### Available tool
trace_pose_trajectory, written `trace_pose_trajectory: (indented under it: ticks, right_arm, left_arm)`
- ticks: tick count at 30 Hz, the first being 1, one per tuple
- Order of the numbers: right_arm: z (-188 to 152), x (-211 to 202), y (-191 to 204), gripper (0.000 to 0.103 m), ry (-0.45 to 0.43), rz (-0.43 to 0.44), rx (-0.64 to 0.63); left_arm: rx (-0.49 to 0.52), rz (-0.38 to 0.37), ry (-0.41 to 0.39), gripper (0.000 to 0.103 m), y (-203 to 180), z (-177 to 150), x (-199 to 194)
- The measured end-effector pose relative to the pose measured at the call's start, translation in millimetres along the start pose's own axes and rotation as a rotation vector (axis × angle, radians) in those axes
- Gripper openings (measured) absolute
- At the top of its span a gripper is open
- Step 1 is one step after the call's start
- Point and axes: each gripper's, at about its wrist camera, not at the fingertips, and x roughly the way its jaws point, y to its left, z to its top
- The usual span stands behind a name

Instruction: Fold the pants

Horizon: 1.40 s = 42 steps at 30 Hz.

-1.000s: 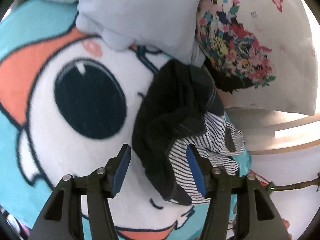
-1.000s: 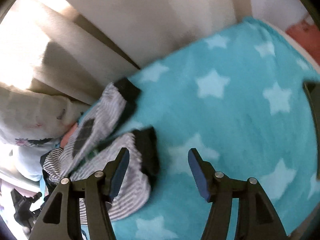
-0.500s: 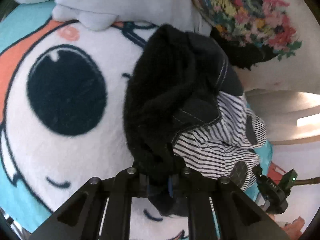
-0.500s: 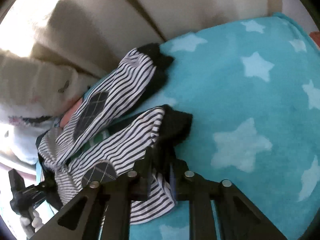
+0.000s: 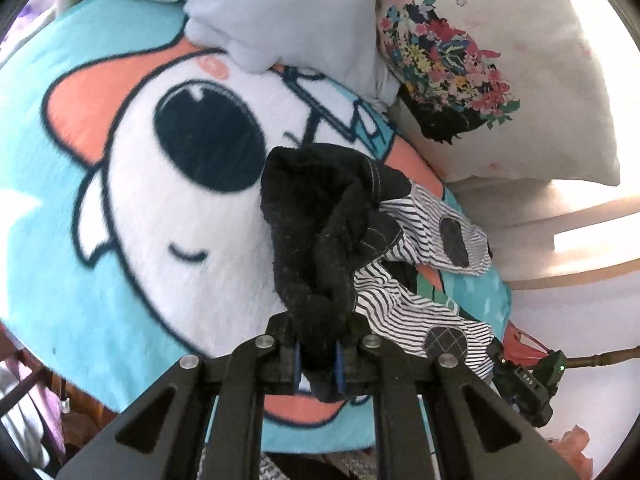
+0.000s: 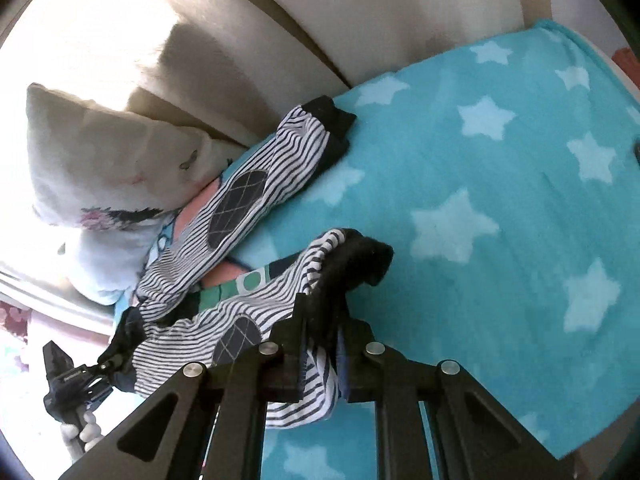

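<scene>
- Left hand-held gripper point(image 5: 316, 364): a second ago its jaws stood wide on either side of the black waistband end of the pants point(image 5: 320, 240); now they are clamped nearly shut on a bunch of that black fabric, blue pads just visible at each side of it.
- Right hand-held gripper point(image 6: 322, 354): same change. It was open over the near leg; now it is pinched shut on the black cuff point(image 6: 356, 260) and the striped cloth beside it, with a flap of stripes hanging below the jaws.
- Since both grips closed, the garment has been drawn up. In the left view the waistband bunch rises off the blanket toward the camera, and the cartoon face has shifted across the view.
- Pants location: on the bed, partly lifted at both held ends. The far leg point(image 6: 280, 168) lies flat on the teal star blanket point(image 6: 500, 184), its cuff near the blanket's far edge; a dark knee patch point(image 6: 236, 208) faces up.
- Beyond: floral pillow point(image 5: 500, 80) and a pale cushion point(image 5: 288, 12) at the head of the bed, close to the waistband end.
- Judgement: grasp stage done, no fold yet. The garment is crumpled, so it likely needs to be stretched or laid straight first. Only one cuff is held; the free leg may trail or twist.
</scene>
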Motion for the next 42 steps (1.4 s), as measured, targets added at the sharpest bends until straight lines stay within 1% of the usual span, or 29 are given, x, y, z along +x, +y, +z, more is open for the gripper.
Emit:
trace_pose_trajectory:
  ticks: [2,5,6,7,8,9,11,13,15,19,23,27,29,30,31,33,35,38,39,40,42]
  right_arm:
    - [-11,-3,-6,0.013,0.005,-0.018,-0.005]
    - [-25,1,-22,0.013,0.030,-0.066,0.005]
    - [-28,2,-26,0.013,0.035,-0.094,0.002]
    - [-34,3,-34,0.015,0.038,-0.124,0.001]
    - [-36,2,-38,0.015,0.035,-0.127,0.006]
    - [-38,0,-40,0.016,0.032,-0.119,0.011]
    - [-39,-9,-43,0.022,0.009,-0.119,0.015]
    - [-37,-19,-44,0.040,-0.034,-0.145,0.002]
    - [-34,-25,-44,0.041,-0.061,-0.159,-0.007]
    - [-26,-28,-39,0.041,-0.083,-0.172,-0.023]
    - [-17,-20,-25,0.042,-0.083,-0.173,-0.063]
    - [-1,-5,4,0.043,-0.079,-0.188,-0.179]
    - [10,2,23,0.044,-0.082,-0.212,-0.264]
    - [18,7,33,0.046,-0.086,-0.230,-0.314]
    - [23,10,41,0.051,-0.088,-0.242,-0.342]
    - [41,22,58,0.058,-0.088,-0.270,-0.413]
    - [58,35,73,0.059,-0.084,-0.299,-0.468]
    - [83,58,94,0.060,-0.056,-0.311,-0.553]
    - [87,64,99,0.061,-0.047,-0.313,-0.576]
    - [95,75,106,0.062,-0.026,-0.317,-0.619]
    - [103,90,118,0.062,0.015,-0.322,-0.682]
  left_arm:
    - [-0.007,0.018,0.007,0.011,5,-6,5]
    - [-0.053,0.044,0.041,0.013,23,-18,18]
    - [-0.067,0.057,0.050,0.015,29,-21,23]
    - [-0.086,0.073,0.059,0.019,35,-24,27]
    - [-0.108,0.080,0.065,0.021,42,-27,30]
    - [-0.120,0.067,0.067,0.021,45,-28,31]
    - [-0.131,0.028,0.058,0.024,50,-30,24]
    - [-0.113,0.028,0.031,0.026,50,-30,12]
    - [-0.076,0.049,-0.001,0.027,46,-28,1]
    - [0.003,0.079,-0.055,0.034,31,-18,-14]
    - [0.107,0.103,-0.064,0.037,1,3,-7]
    - [0.277,0.144,-0.064,0.043,-38,22,7]
    - [0.351,0.158,-0.053,0.044,-54,33,18]
    - [0.375,0.160,-0.040,0.044,-60,40,25]
    - [0.392,0.158,-0.027,0.044,-65,46,33]
    - [0.414,0.157,-0.005,0.044,-72,58,46]
    - [0.432,0.154,0.013,0.044,-79,67,57]
    - [0.473,0.140,0.052,0.045,-87,77,73]
    - [0.491,0.132,0.065,0.046,-90,80,78]
    - [0.513,0.126,0.084,0.050,-92,84,83]
    - [0.553,0.108,0.121,0.052,-95,90,92]
